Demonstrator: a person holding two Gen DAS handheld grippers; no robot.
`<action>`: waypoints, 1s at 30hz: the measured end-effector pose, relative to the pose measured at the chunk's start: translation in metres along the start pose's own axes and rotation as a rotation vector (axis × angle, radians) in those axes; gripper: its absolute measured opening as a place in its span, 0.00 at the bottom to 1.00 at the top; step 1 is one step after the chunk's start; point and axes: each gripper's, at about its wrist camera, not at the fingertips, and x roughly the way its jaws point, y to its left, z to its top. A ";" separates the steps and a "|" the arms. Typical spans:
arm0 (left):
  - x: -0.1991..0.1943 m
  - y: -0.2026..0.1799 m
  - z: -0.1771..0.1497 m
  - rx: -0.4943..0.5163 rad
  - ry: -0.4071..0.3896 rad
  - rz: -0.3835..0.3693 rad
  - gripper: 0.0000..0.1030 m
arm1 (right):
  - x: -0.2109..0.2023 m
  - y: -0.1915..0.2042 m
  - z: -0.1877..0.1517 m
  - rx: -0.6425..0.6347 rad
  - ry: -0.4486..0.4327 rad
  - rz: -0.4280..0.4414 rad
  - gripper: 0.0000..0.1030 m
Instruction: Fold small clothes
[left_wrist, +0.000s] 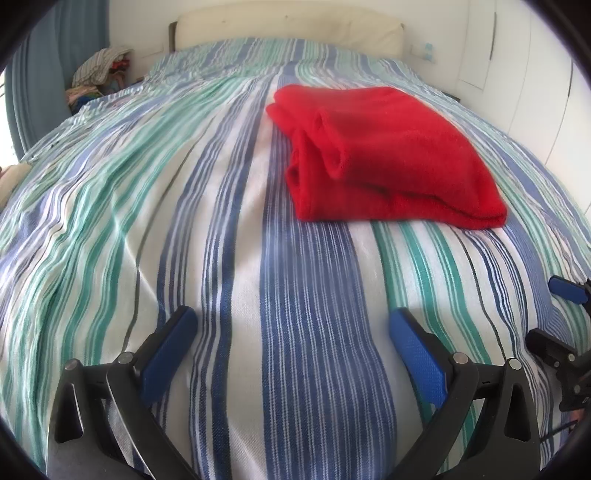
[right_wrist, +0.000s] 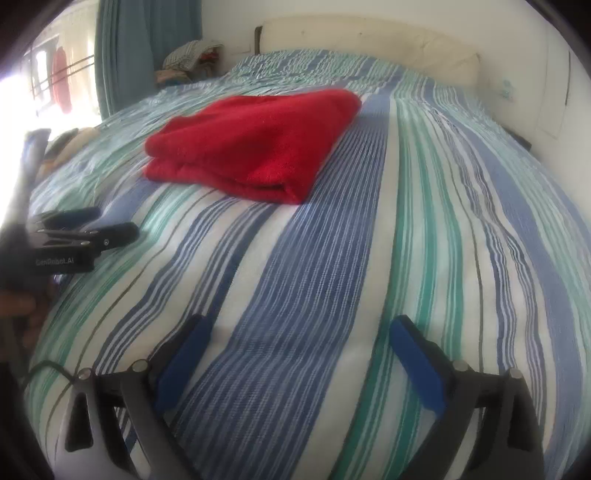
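Left wrist view: my left tool (left_wrist: 291, 332) stands wide with nothing between its pads, and the red cloth (left_wrist: 391, 155) lies folded at one o'clock on the bed (left_wrist: 110, 221), well apart. My right tool (right_wrist: 295, 339) is likewise wide and empty, the cloth (right_wrist: 255, 144) at eleven o'clock. I judge this fold finished and released. Next I need another garment; the pile (left_wrist: 99, 66) at ten o'clock, beyond the bed, looks likeliest.
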 end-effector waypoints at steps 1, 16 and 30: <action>0.000 0.000 0.000 0.002 0.000 0.002 1.00 | 0.001 -0.002 0.000 0.008 0.003 0.005 0.96; -0.006 0.024 0.027 -0.076 0.120 -0.208 0.98 | 0.006 -0.002 0.001 0.017 0.037 0.001 0.99; 0.094 0.043 0.141 -0.214 0.234 -0.354 0.98 | 0.060 -0.097 0.155 0.458 -0.082 0.355 0.97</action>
